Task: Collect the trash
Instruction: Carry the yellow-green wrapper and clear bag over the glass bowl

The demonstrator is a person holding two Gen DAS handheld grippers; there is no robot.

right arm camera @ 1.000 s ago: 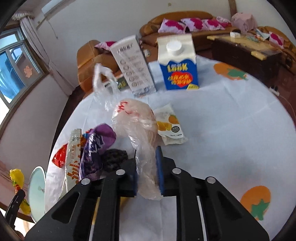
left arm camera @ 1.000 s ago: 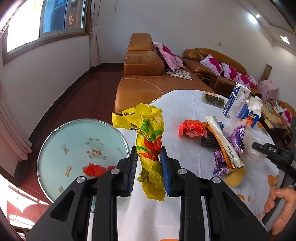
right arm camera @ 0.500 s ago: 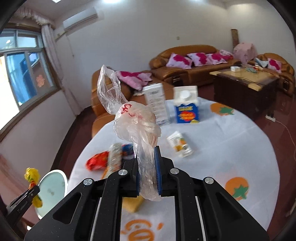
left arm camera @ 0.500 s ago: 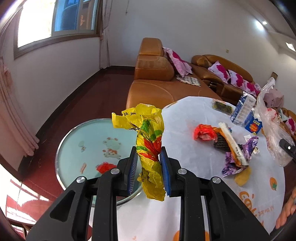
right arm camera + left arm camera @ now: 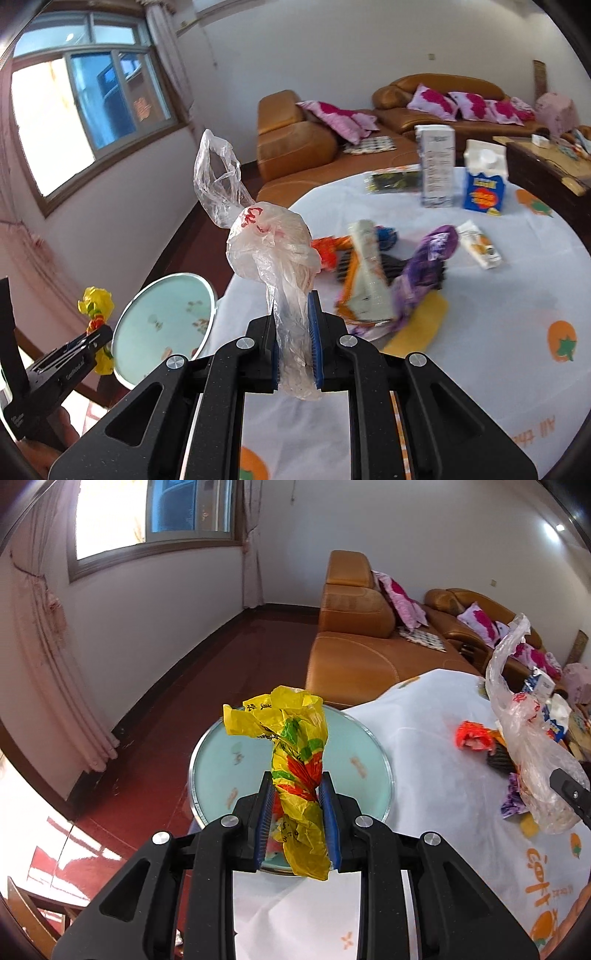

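White cloth covers the round table strewn with wrappers, beside it a pale green glass-topped stool over which the left gripper clamps a yellow bag (crumpled), while the right gripper pinches a clear bag above the table's edge.

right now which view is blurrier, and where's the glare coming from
Right wrist view: motion blur smears the wrapper pile and cartons, while the clear plastic bag in the right gripper stays sharp; the window is blown out. Left wrist view: crisp throughout, the yellow bag well lit, glare off the red floor at lower left, fisheye bending the walls.
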